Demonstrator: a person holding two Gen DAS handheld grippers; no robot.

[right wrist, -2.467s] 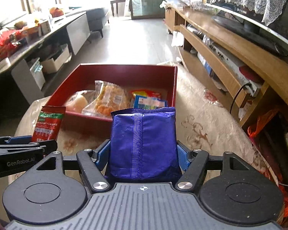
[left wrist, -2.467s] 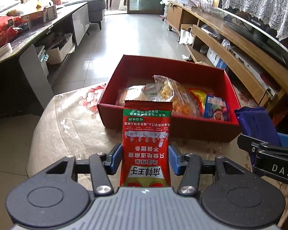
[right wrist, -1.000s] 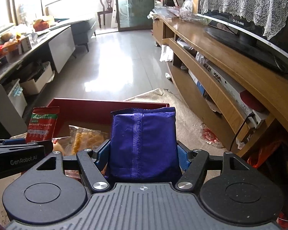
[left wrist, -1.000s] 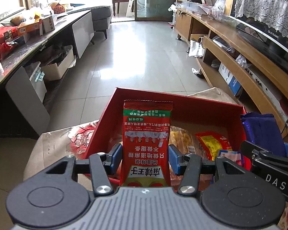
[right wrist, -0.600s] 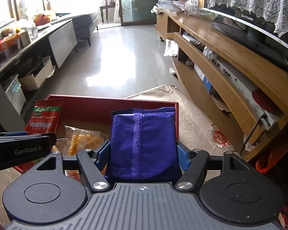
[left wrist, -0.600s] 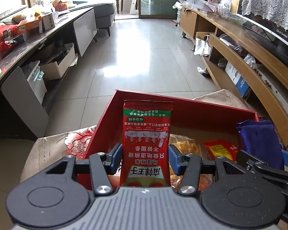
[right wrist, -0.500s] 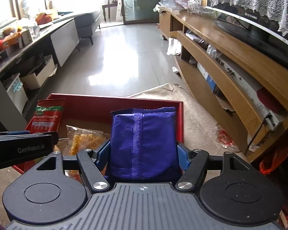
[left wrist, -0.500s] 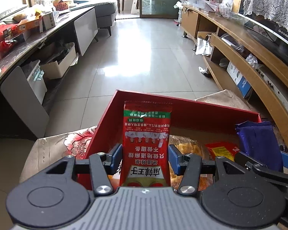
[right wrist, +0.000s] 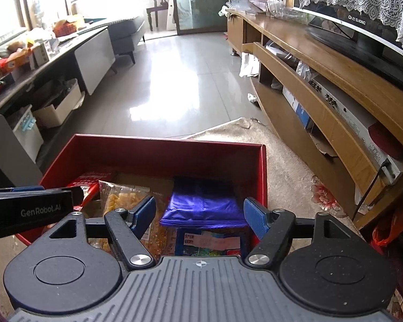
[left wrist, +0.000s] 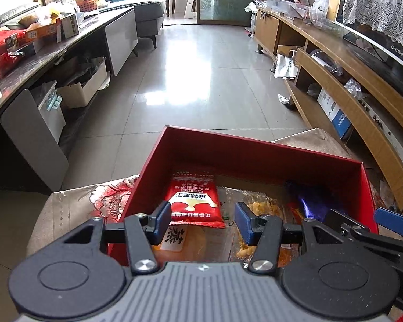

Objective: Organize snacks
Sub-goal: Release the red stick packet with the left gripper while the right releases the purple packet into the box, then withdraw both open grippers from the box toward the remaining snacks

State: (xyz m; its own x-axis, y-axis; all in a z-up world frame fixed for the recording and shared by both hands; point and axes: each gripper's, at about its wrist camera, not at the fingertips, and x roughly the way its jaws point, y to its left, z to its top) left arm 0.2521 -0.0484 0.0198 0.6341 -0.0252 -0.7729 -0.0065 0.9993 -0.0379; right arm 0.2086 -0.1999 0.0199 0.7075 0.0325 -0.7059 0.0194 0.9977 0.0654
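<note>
Snacks all in the red box (left wrist: 255, 155) now: red packet (left wrist: 194, 198) lying flat at the box's left end, on top of a clear bag w/ a white label. Purple bag (right wrist: 204, 201) flat toward the right end, resting on a blue-printed packet (right wrist: 209, 241); blurred in the left wrist view. Clear bag of yellow crisps (right wrist: 121, 196) between the two, partly under both. Left gripper (left wrist: 202, 218) spread over the box, jaws apart w/ bare gap each side of the red packet, pads not touching it, nothing pinched. Right gripper (right wrist: 198, 216) jaws opening, purple bag seen between them but lower, down in the box, pads clear of it on both sides. Each gripper's black body edging into the other's view, so the two just beside each other above the box. Box on a beige cloth w/ red flower print (left wrist: 107, 198), near edge hidden under the grippers. Beyond: tiled floor (left wrist: 201, 80), wooden TV shelf (right wrist: 335, 94) along the right, grey cabinet w/ clutter along the left.
</note>
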